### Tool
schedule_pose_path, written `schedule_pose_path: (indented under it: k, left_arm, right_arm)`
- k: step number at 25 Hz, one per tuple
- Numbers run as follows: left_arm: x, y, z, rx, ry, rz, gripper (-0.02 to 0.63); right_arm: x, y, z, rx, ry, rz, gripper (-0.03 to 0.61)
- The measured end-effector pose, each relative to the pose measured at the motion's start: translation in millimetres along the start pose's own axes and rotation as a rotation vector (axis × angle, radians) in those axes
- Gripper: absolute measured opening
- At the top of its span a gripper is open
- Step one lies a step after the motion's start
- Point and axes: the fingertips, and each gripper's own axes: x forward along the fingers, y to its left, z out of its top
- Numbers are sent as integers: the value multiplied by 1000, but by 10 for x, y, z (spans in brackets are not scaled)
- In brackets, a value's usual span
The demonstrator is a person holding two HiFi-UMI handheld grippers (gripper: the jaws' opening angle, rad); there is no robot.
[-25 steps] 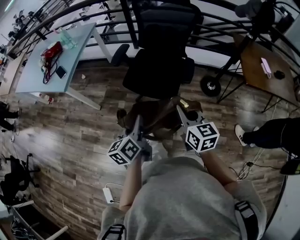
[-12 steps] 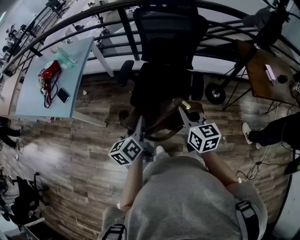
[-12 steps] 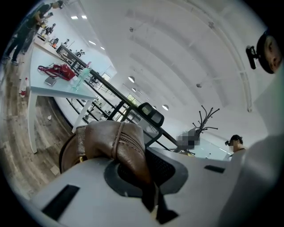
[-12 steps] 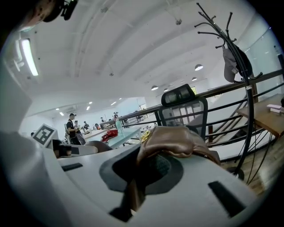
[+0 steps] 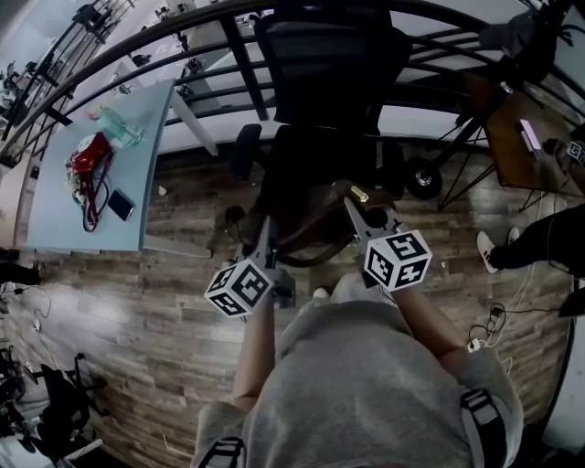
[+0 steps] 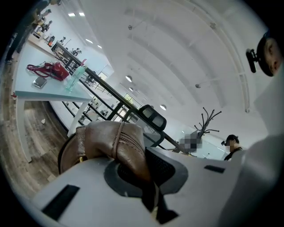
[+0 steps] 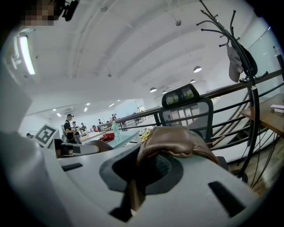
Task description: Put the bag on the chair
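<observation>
A brown leather bag (image 5: 315, 219) hangs between my two grippers, just above the front of the seat of a black office chair (image 5: 324, 110). My left gripper (image 5: 263, 239) is shut on the bag's left edge; brown leather (image 6: 120, 142) is pinched in its jaws. My right gripper (image 5: 355, 212) is shut on the bag's right edge (image 7: 173, 142), near a gold clasp (image 5: 360, 195). The chair's headrest and backrest (image 7: 186, 108) rise right behind the bag in the right gripper view.
A pale table (image 5: 96, 174) at the left carries a red bag (image 5: 84, 155), a phone and a bottle. A black railing (image 5: 201, 27) runs behind the chair. A wooden desk (image 5: 526, 146) and a person's leg (image 5: 539, 247) are at the right. A coat rack (image 7: 242, 57) stands by the railing.
The bag and both grippers have moved forward, from over the floor short of the chair to above the front of its seat. Both grips are unchanged.
</observation>
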Motion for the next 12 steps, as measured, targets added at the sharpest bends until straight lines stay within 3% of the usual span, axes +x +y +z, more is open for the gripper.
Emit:
schedule_pose_path:
  k: [12]
  left_arm:
    - [626,134,120,-6,28,11,20]
  right_arm:
    - [472,-385,129,25,12,-15,20]
